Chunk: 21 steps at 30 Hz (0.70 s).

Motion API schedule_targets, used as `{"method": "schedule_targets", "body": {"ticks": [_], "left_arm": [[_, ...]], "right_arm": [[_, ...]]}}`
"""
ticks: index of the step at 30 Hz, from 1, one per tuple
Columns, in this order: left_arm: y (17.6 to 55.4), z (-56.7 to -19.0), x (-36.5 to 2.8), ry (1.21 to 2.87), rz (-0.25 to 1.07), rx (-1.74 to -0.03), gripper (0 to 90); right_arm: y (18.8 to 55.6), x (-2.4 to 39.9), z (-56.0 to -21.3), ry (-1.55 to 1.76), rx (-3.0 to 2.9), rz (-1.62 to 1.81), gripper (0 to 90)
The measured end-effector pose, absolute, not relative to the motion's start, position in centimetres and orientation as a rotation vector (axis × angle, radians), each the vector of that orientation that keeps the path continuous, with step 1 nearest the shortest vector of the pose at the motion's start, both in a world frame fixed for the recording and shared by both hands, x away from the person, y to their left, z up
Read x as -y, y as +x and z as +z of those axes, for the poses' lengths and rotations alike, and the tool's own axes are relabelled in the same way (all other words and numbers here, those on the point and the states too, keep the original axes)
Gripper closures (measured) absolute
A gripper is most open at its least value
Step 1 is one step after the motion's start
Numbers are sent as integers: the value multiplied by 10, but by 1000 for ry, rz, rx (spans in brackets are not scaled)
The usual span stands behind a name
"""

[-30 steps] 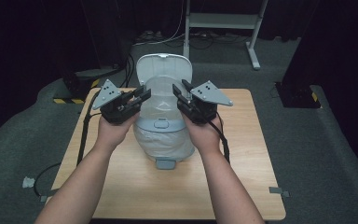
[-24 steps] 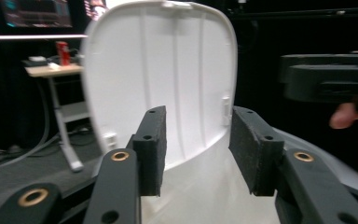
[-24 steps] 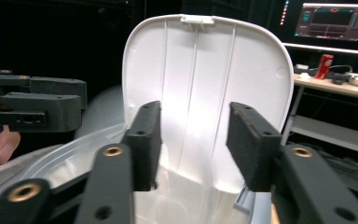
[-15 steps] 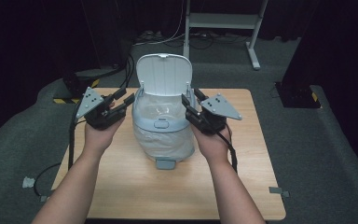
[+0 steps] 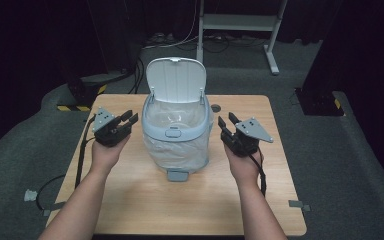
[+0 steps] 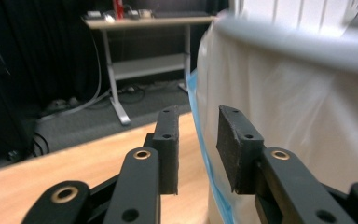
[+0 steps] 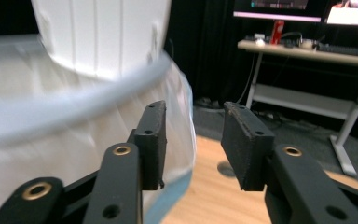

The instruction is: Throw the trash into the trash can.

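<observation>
Both claws flank the bin [image 5: 177, 131] from above: left gripper [image 5: 128, 120] and right gripper [image 5: 227, 121], each apart and empty, having just narrowed. Bin stands mid-table [image 5: 130, 200], lid [image 5: 175, 79] up, bag [image 5: 172, 116] inside; a desk [image 5: 240, 22] stands behind. Left gripper view: pads [image 6: 168, 149] beside the bin's bagged wall [image 6: 298, 102]. Right gripper view: pads [image 7: 153, 140] just beside the bin's rim [image 7: 74, 107].

Right claw [image 7: 193, 149] empty, beside lined bin [image 7: 65, 140]

Dark room, grey carpet [image 5: 330, 165], white-legged desk [image 5: 240, 22]
</observation>
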<state>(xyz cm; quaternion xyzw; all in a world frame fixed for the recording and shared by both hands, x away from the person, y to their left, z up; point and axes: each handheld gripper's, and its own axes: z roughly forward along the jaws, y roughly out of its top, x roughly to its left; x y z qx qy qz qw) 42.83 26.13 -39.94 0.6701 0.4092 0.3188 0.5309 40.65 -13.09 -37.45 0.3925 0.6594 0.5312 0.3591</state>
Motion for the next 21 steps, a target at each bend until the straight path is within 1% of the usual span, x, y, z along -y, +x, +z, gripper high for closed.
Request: {"method": "schedule_targets", "body": {"ticks": [1,2,5,7,9,12,13,14,15,16,17,21], "left_arm": [[428,-399,-261,1599,761,-976,696],[432,-406,-259,1610,743,-985,701],[438,-414,-256,1626,727,-999,713],[443,-419,-254,1629,706,-1009,716],[445,-422,-254,1633,695,-1011,742],[454,-431,-249,1659,684,-1027,753],[454,-431,-249,1659,684,-1027,753],[457,-435,-245,1669,674,-1046,758],[457,-435,-245,1669,674,-1046,780],[459,-438,-241,1678,669,-1060,800],[459,-439,-239,1682,676,-1059,819],[460,-441,-232,1680,668,-1064,870]], "right_arm": [[406,131,-374,1012,-1701,1370,613],[412,129,-386,1014,-1710,1339,629],[420,124,-401,1010,-1736,1315,656],[425,120,-406,1052,-1765,1323,672],[428,119,-408,1080,-1780,1341,687],[438,109,-417,1105,-1820,1306,771],[438,109,-417,1105,-1820,1306,771],[443,103,-422,1097,-1838,1284,812],[443,103,-422,1097,-1838,1284,812],[447,98,-427,1093,-1860,1274,854],[448,96,-428,1087,-1868,1267,868],[450,88,-430,1077,-1877,1279,897]]}}
